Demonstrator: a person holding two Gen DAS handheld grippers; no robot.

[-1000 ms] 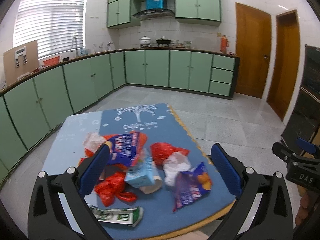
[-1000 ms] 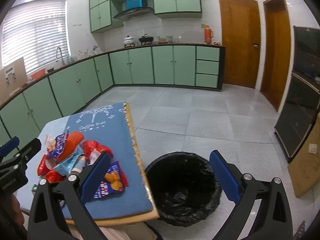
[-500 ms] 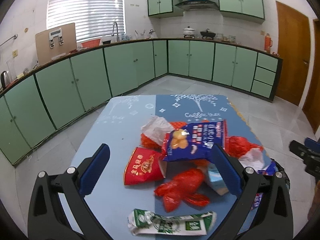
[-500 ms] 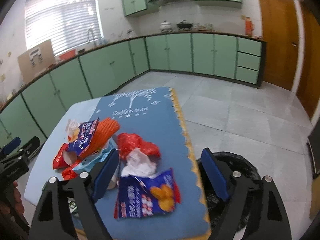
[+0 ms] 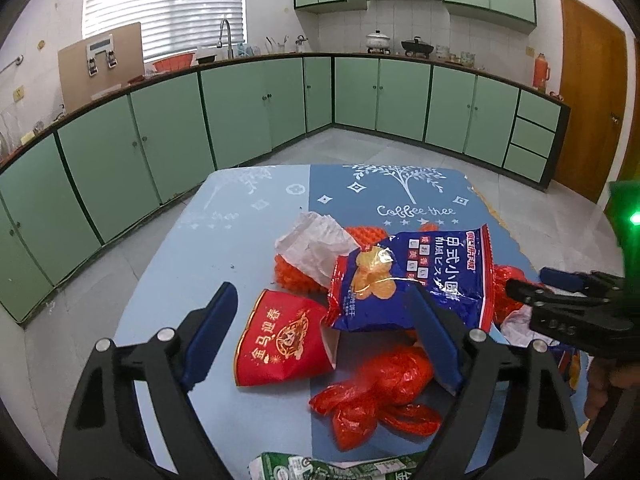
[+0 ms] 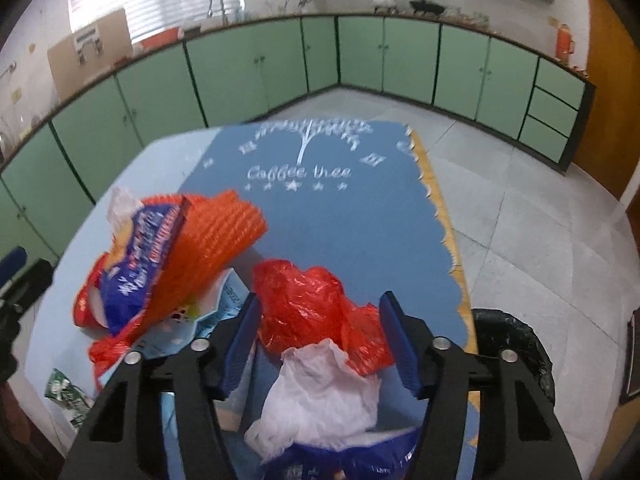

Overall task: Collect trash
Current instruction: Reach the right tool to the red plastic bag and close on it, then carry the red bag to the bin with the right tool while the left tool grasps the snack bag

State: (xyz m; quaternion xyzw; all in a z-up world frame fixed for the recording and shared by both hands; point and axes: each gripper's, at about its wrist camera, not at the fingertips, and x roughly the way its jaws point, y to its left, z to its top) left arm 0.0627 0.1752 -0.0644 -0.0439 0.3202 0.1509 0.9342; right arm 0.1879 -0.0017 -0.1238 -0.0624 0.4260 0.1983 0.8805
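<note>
A pile of trash lies on the blue tablecloth (image 6: 340, 220). My left gripper (image 5: 324, 320) hovers low over the pile, its jaws closing. A red paper packet (image 5: 284, 344) lies between them, and a blue snack bag (image 5: 412, 280) sits at the right finger; the pads press on nothing. My right gripper (image 6: 320, 340) is closing around a crumpled red plastic bag (image 6: 316, 308), with a white wad (image 6: 320, 396) just below; the pads stand at the bag's edges. In the left wrist view the right gripper (image 5: 536, 288) shows at the right.
A black-lined trash bin (image 6: 516, 344) stands on the floor off the table's right edge. Orange mesh (image 6: 216, 236), a second red plastic bag (image 5: 376, 396), a flattened green carton (image 5: 332, 468) and a white wrapper (image 5: 316, 244) also lie in the pile. Green cabinets line the room.
Both grippers came down and in over the pile. The right jaws narrowed a lot, now framing the red bag. The left jaws narrowed slightly, framing the red packet.
</note>
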